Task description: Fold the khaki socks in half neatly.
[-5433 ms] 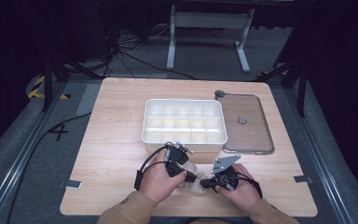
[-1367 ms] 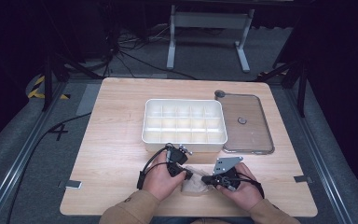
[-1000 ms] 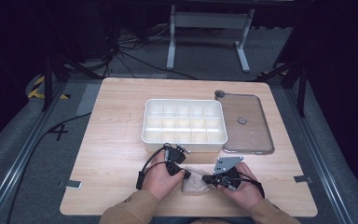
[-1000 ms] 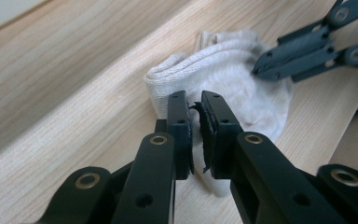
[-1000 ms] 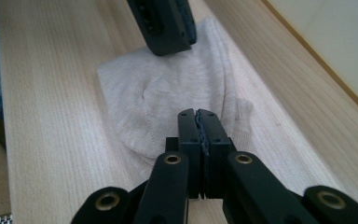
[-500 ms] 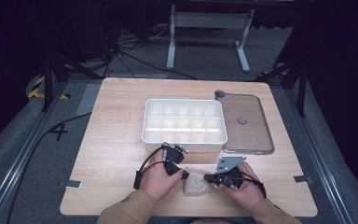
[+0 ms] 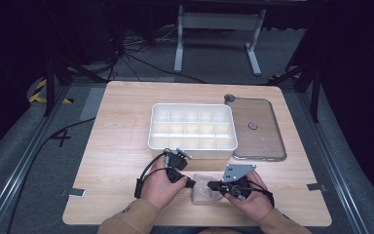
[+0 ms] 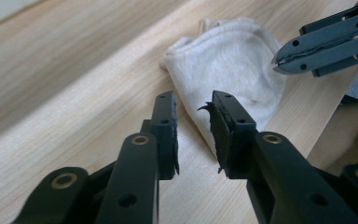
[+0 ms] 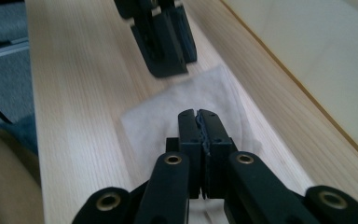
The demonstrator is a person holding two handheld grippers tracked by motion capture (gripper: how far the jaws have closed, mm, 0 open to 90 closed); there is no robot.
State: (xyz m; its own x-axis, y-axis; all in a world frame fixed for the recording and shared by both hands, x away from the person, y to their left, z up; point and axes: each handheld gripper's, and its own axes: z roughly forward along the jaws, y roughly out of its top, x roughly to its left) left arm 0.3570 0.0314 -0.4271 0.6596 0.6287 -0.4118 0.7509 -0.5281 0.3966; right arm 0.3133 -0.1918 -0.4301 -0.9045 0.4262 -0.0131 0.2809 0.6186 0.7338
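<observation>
Cloth (image 7: 205, 189), folded pale grey, lies flat near the table's (image 7: 121, 126) front edge, between both hands. Right gripper (image 7: 213, 185) pinches its right edge, jaws pressed together. Left gripper (image 7: 191, 184), jaws just parted with nothing between, sits at the cloth's left edge.

Tan sleeves, black left gripper (image 7: 191, 184) with looping black cable, black right gripper (image 7: 211, 185) topped by grey three-cornered plate, brass-ringed screw holes in jaws
</observation>
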